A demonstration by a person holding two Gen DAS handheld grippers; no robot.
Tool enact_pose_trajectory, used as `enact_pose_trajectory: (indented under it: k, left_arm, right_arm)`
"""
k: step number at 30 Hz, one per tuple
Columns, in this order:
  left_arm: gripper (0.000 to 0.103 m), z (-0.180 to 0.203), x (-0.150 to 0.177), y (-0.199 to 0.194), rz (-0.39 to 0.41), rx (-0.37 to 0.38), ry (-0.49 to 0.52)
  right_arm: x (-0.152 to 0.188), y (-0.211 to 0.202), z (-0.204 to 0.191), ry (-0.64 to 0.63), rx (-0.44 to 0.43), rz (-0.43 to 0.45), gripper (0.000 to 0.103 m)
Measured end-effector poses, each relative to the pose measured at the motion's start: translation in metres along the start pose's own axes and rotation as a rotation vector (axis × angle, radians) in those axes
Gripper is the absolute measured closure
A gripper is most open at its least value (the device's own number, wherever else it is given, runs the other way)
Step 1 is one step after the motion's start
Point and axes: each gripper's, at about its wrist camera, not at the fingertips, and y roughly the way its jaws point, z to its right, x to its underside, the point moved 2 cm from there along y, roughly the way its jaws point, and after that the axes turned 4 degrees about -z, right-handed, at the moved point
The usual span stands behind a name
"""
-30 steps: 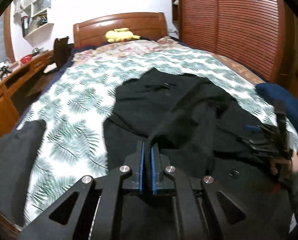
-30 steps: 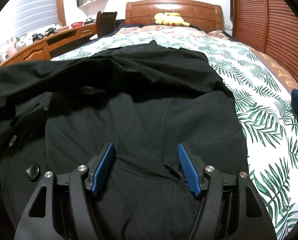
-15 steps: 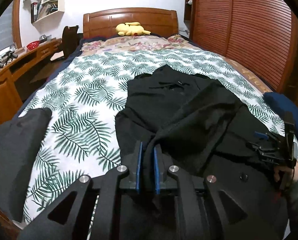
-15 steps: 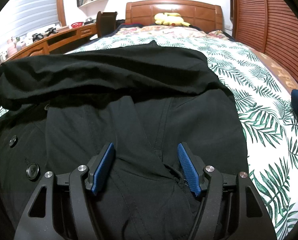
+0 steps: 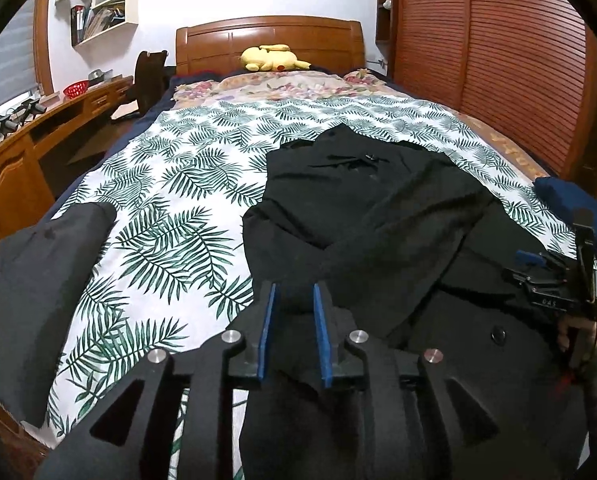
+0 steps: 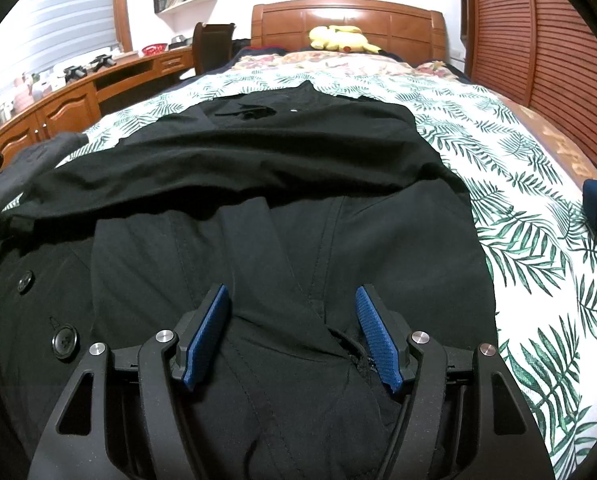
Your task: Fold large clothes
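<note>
A large black coat (image 5: pixel 378 216) lies on the leaf-print bedspread (image 5: pixel 186 184), with one sleeve folded across its body (image 6: pixel 234 172). My left gripper (image 5: pixel 293 304) sits at the sleeve's end; its blue pads stand apart with the black cloth loose between them. My right gripper (image 6: pixel 292 312) is open over the coat's lower front (image 6: pixel 282 264), next to two black buttons (image 6: pixel 64 340). The right gripper also shows in the left wrist view (image 5: pixel 554 284), at the coat's right edge.
A dark grey folded garment (image 5: pixel 38 288) lies at the bed's left front corner. A navy item (image 5: pixel 574 208) sits at the right edge. A yellow plush (image 5: pixel 274 58) rests by the headboard. A wooden desk (image 5: pixel 26 152) runs along the left, slatted wardrobe doors (image 5: pixel 498 60) along the right.
My left gripper carried the sleeve across the coat, then opened its pads and let the cloth go slack. The right gripper stayed open and still.
</note>
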Motion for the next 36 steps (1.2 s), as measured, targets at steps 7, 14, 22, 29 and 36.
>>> enact_pose_trajectory:
  k: [7,14,22,29,36]
  left_arm:
    - [0.075,0.001,0.016,-0.005,0.008,0.021,-0.007]
    - [0.066,0.001,0.031,0.002,-0.008,0.040,-0.010]
    - [0.064,-0.005,0.049,0.011,-0.047,0.023,-0.019]
    - [0.064,-0.014,0.060,0.009,-0.046,-0.001,-0.017]
    - [0.064,-0.025,0.068,0.013,-0.057,-0.022,-0.024]
  right_arm:
    - [0.000,0.000,0.000,0.000,0.000,0.000,0.035]
    - [0.001,-0.001,-0.001,-0.004,0.007,0.002,0.035]
    - [-0.001,-0.001,-0.001,-0.001,0.010,-0.003,0.035]
    - [-0.006,-0.011,0.001,-0.008,0.023,-0.038,0.035]
    - [0.000,-0.056,0.010,-0.011,0.055,-0.034,0.035]
